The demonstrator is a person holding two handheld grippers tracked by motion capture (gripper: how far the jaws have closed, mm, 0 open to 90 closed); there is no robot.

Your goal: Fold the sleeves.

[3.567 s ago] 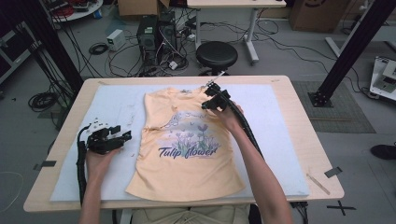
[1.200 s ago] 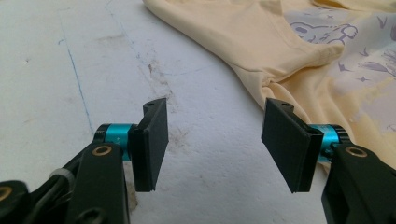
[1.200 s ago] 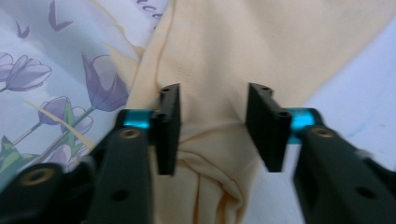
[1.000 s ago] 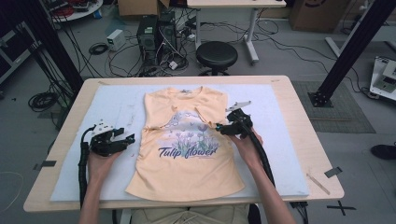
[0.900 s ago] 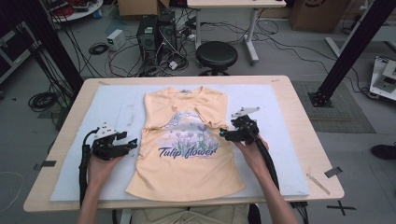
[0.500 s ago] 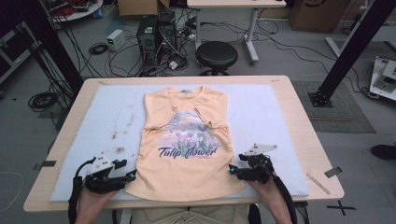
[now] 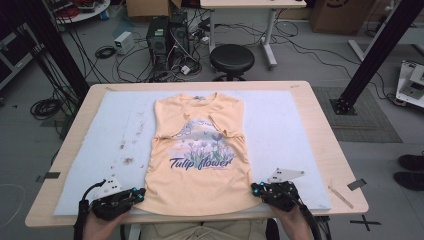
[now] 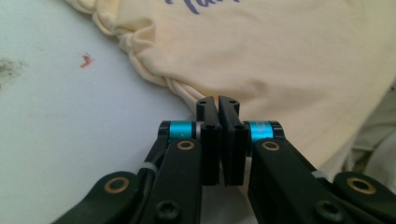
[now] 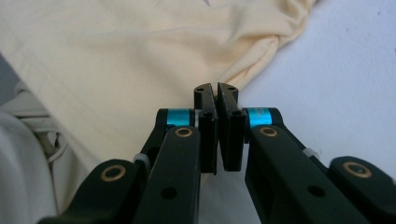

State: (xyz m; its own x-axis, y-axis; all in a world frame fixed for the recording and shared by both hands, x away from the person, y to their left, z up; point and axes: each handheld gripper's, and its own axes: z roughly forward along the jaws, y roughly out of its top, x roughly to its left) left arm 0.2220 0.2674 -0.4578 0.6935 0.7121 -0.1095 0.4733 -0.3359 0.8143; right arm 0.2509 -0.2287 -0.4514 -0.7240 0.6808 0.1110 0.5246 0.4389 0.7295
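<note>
With both jaws just closed at the hem corners of the peach T-shirt (image 7: 200, 150), flat on the white pad (image 7: 280, 120), I check left gripper (image 8: 218, 101) and right gripper (image 9: 215, 88) actually pinch cloth before lifting evenly.

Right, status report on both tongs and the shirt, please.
Left tongs and right tongs just closed, each shut at a bottom corner of the yellow T-shirt. Shirt flat on white pad, sleeves folded in. Nothing in the way.

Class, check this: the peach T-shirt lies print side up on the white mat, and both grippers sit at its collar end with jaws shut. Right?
Not quite. The left gripper and right gripper sit at the bottom hem corners of the T-shirt, nearest the person, not at the collar; the high view shows this. The rest holds.
</note>
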